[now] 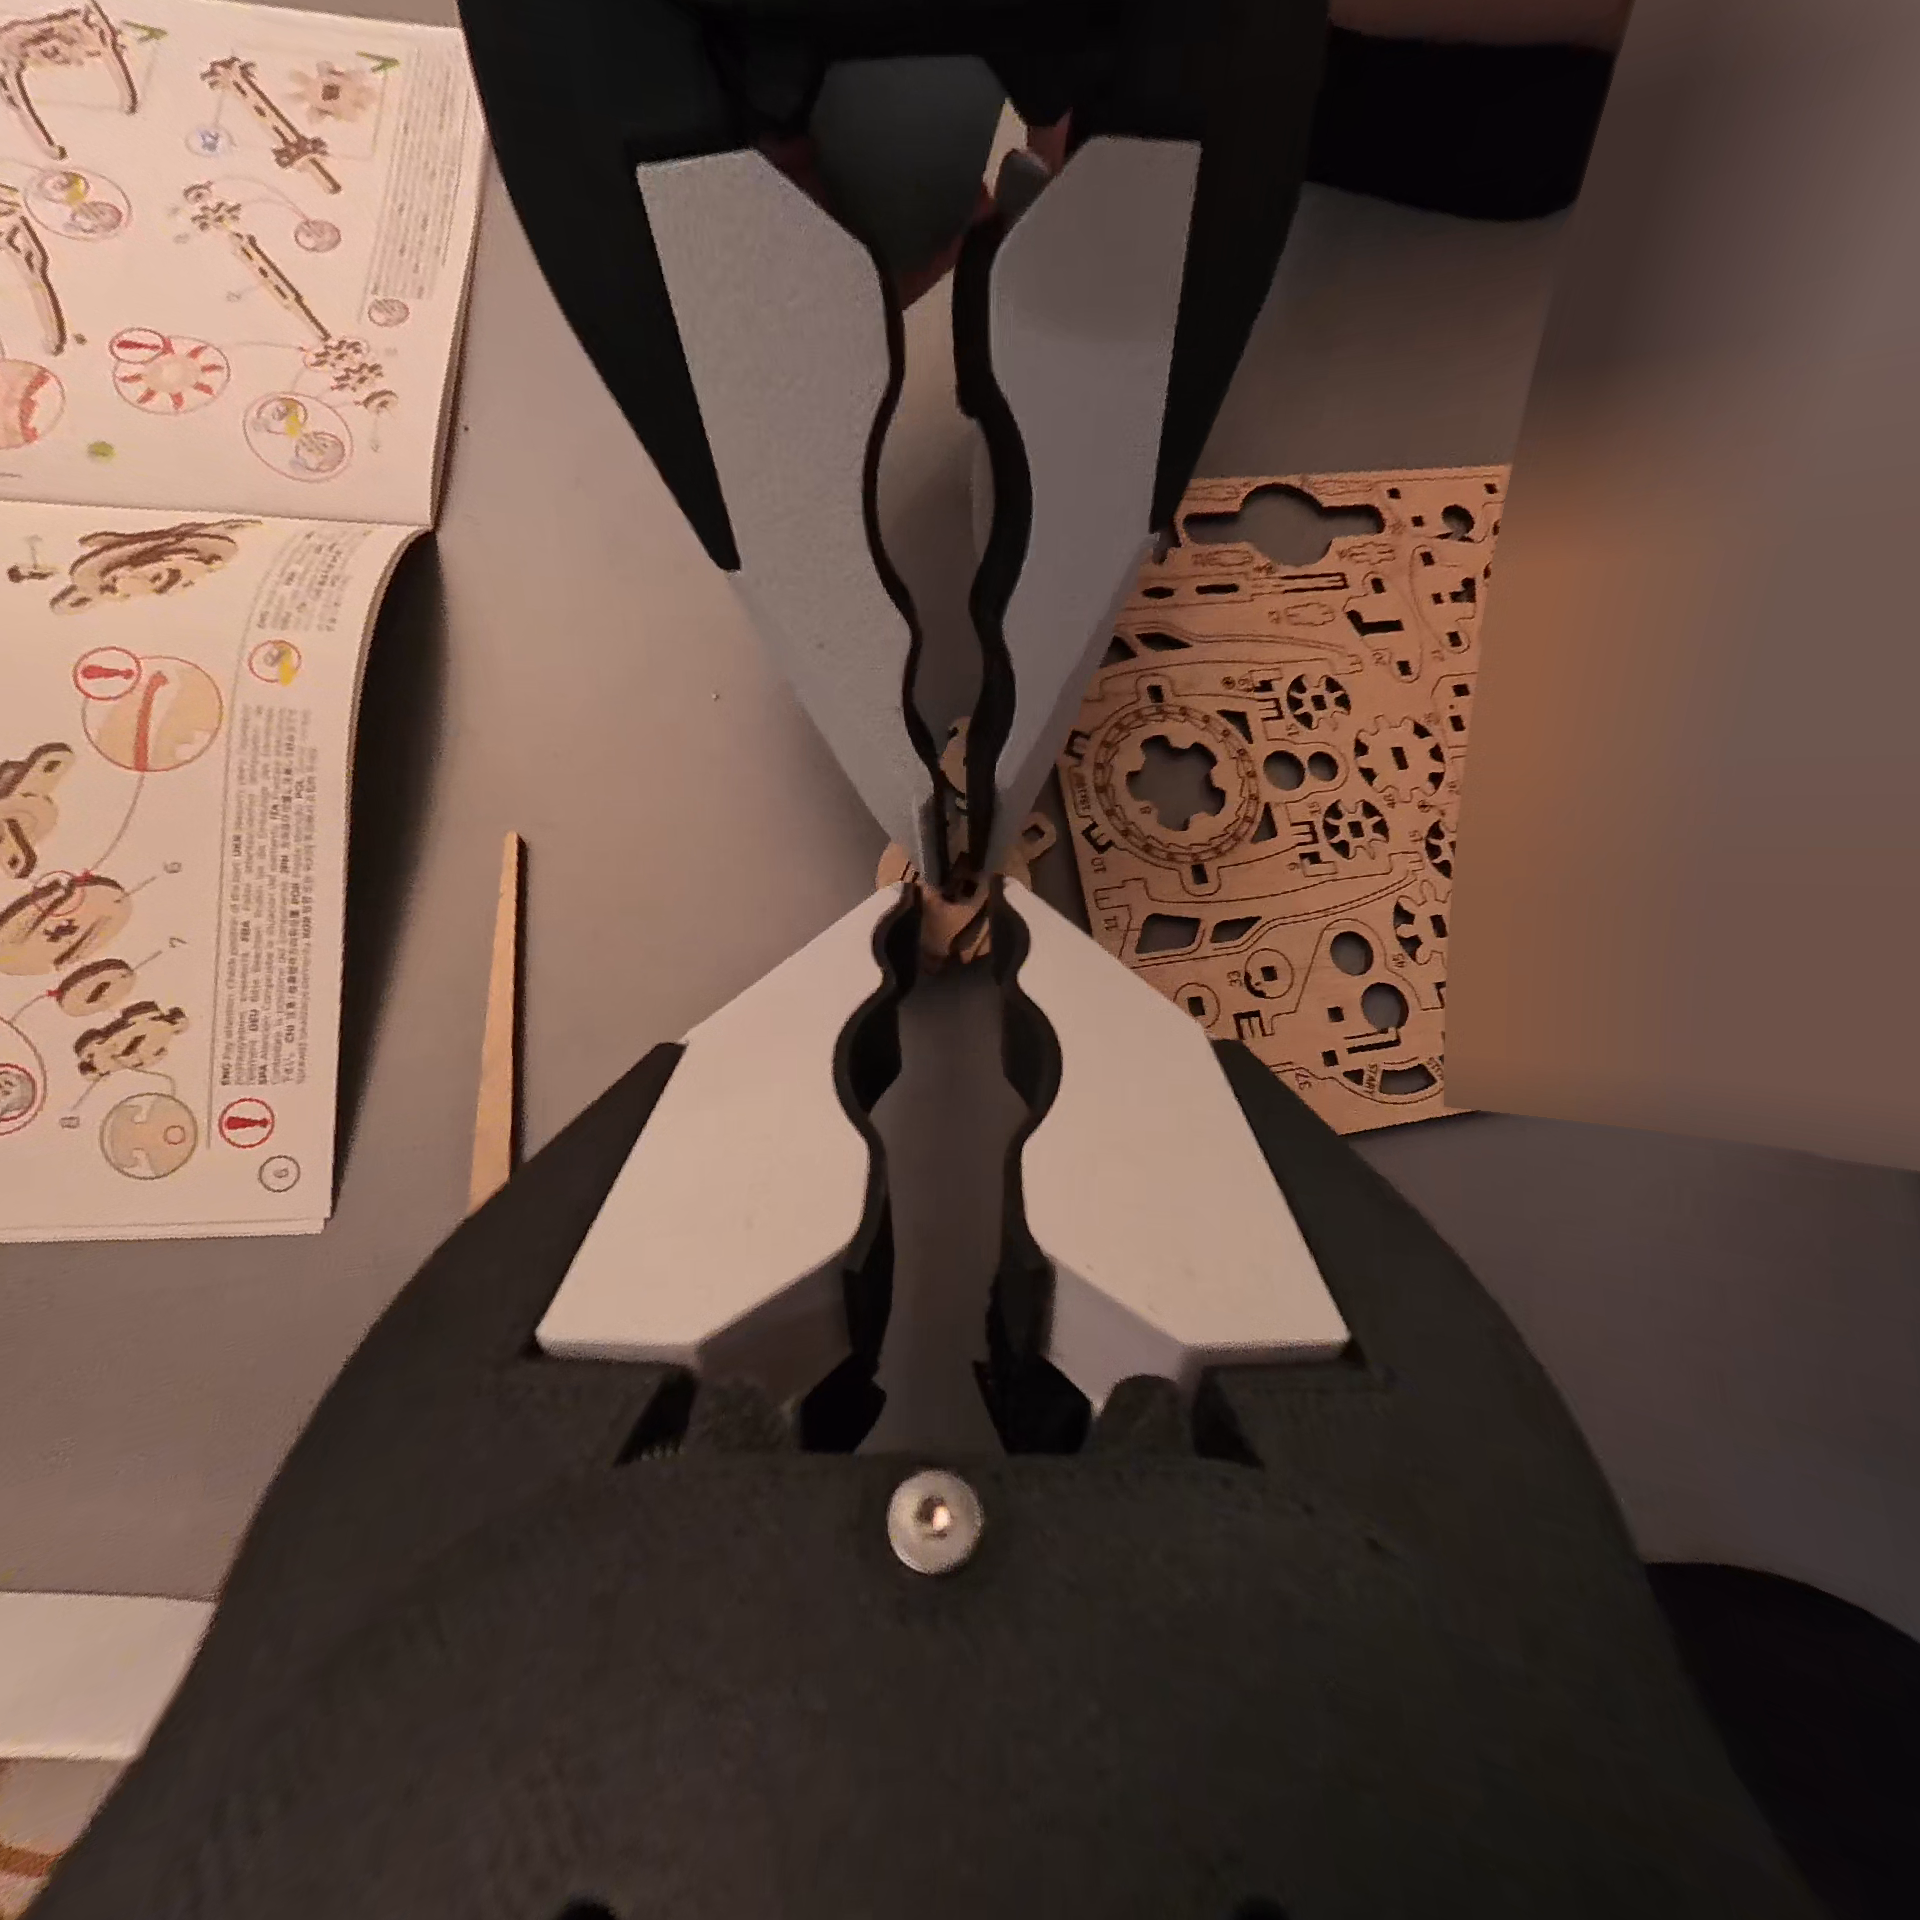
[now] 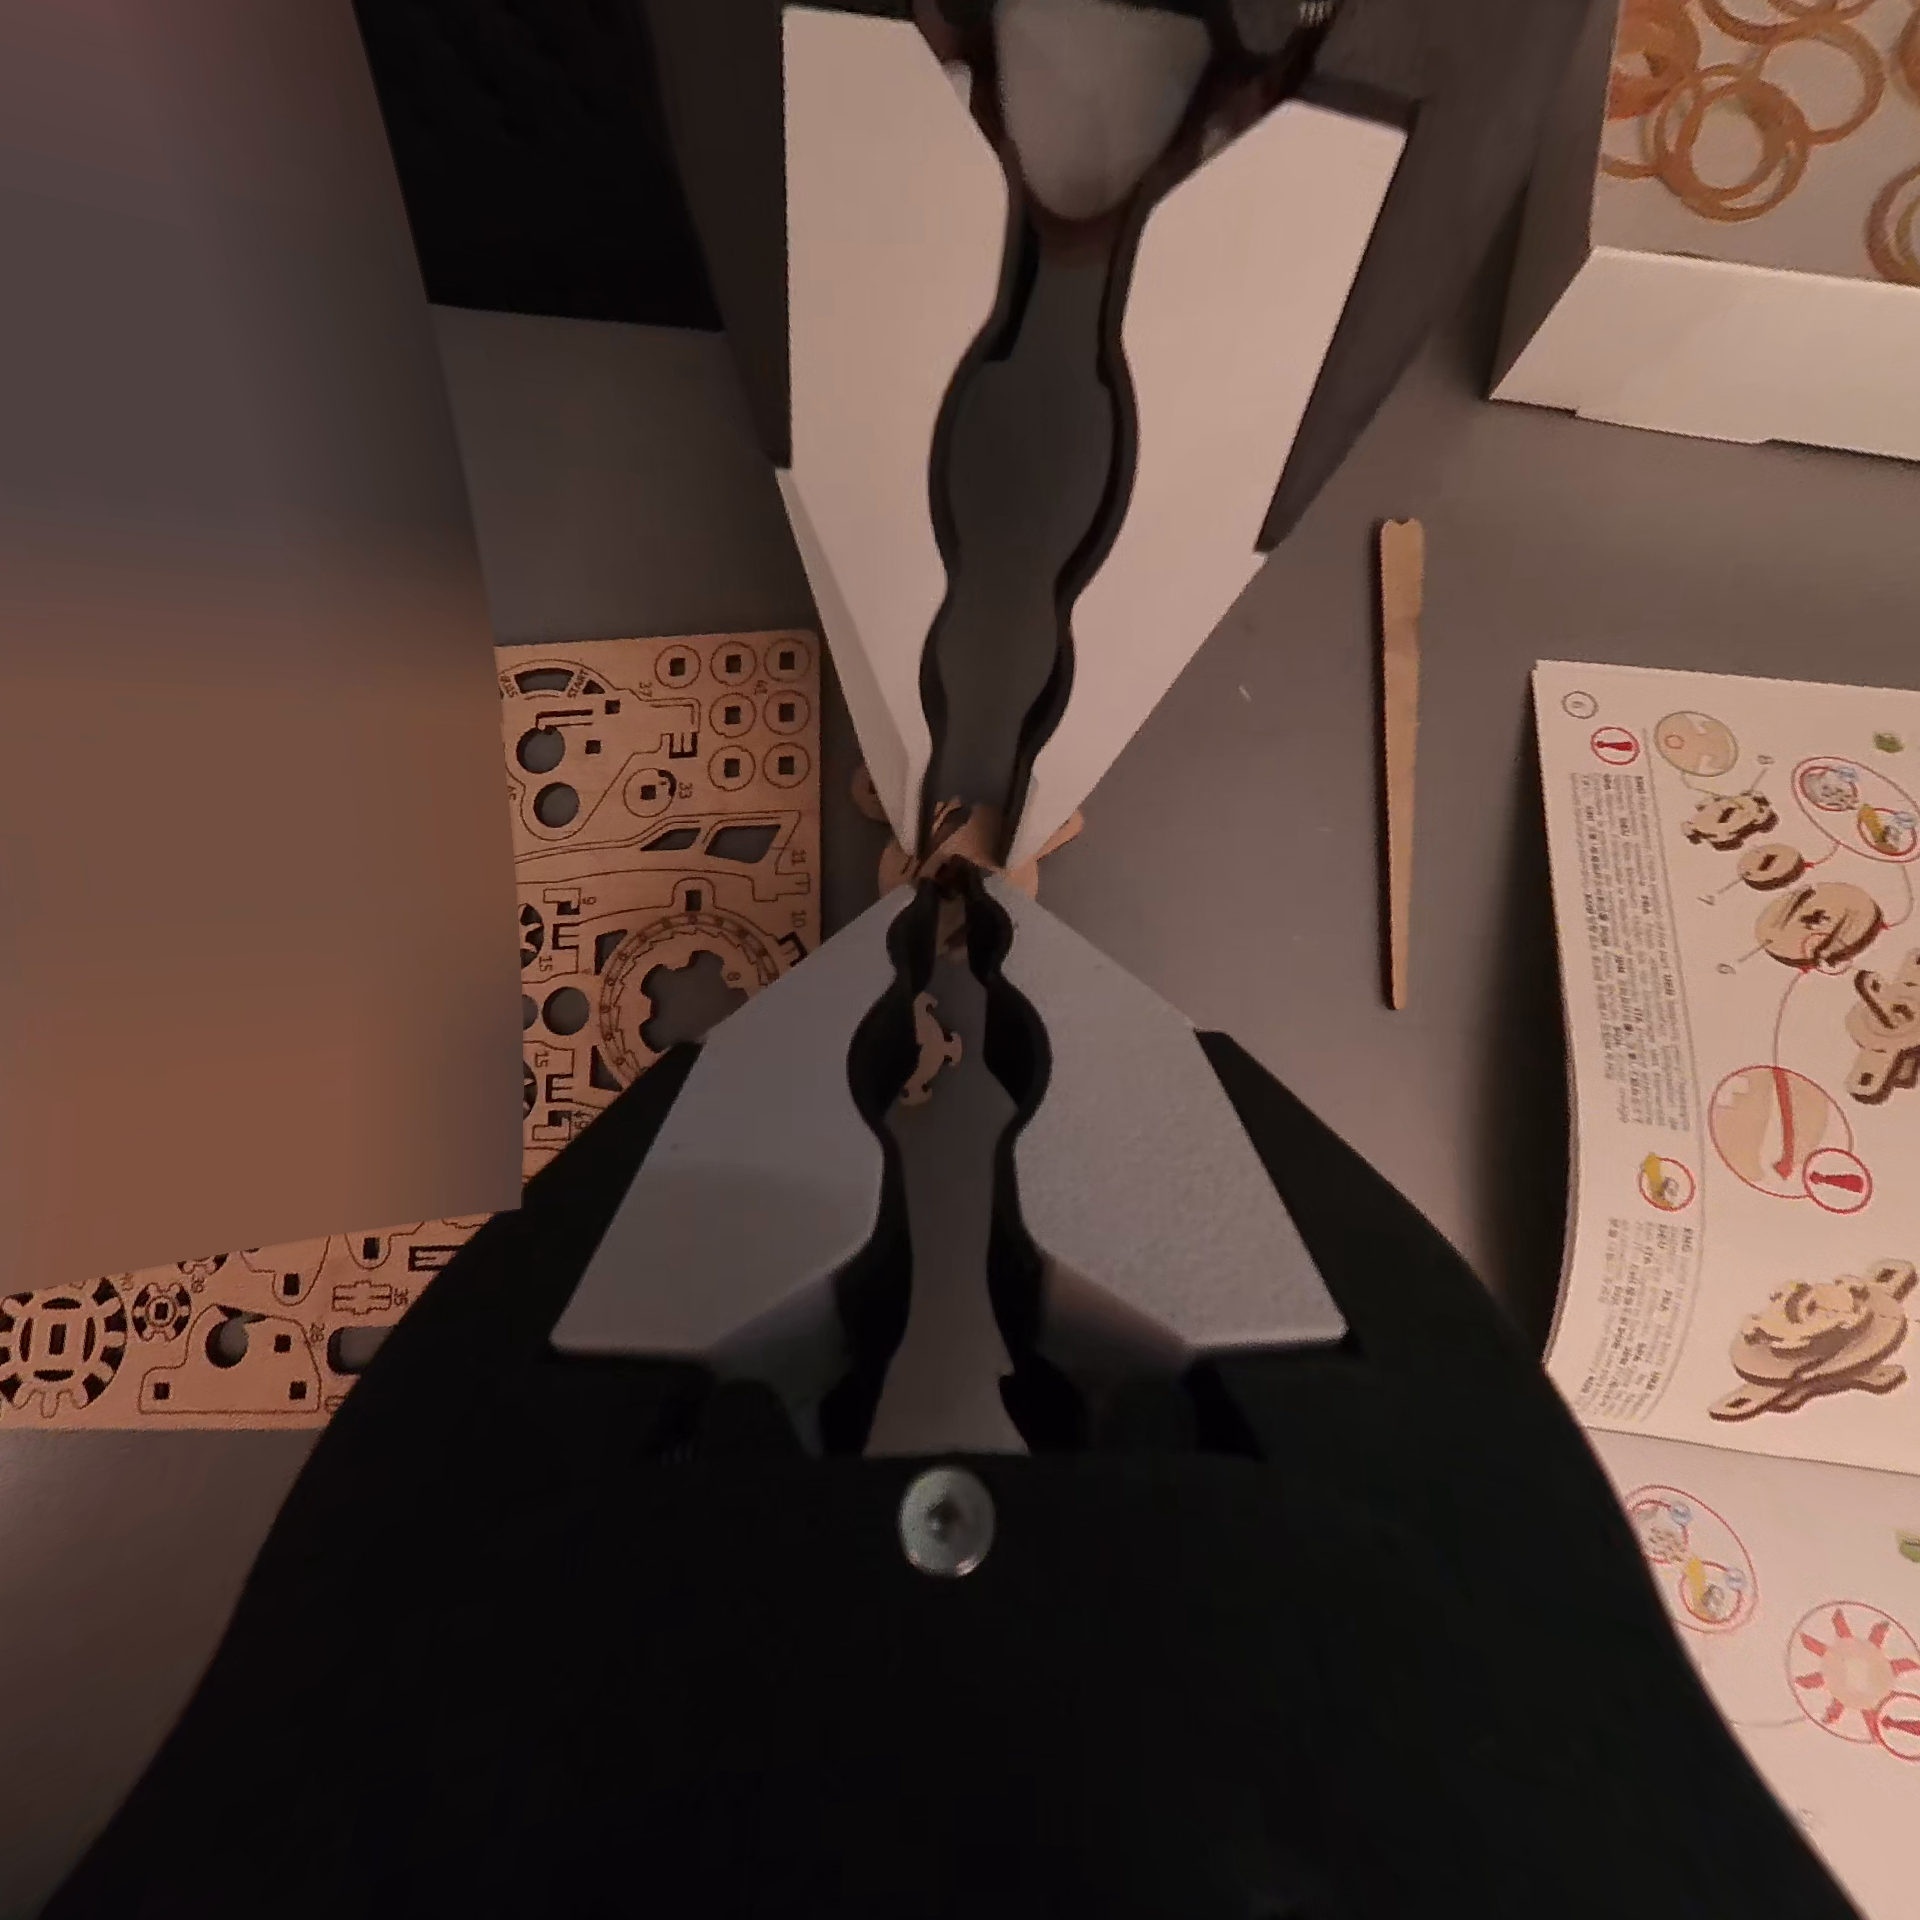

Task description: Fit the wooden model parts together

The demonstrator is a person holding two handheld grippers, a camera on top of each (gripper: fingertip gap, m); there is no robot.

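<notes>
My left gripper (image 1: 951, 914) and right gripper (image 2: 951, 899) meet tip to tip, each nearly closed and pinching a small wooden part (image 1: 948, 928). I count two cut-out wooden sheets (image 2: 665, 883), one stick (image 2: 1397, 764), one open booklet (image 1: 197, 623) on the bench

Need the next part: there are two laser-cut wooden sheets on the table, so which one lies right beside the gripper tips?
The upper sheet, with the large ring cutout. The other sheet lies lower left.
</notes>
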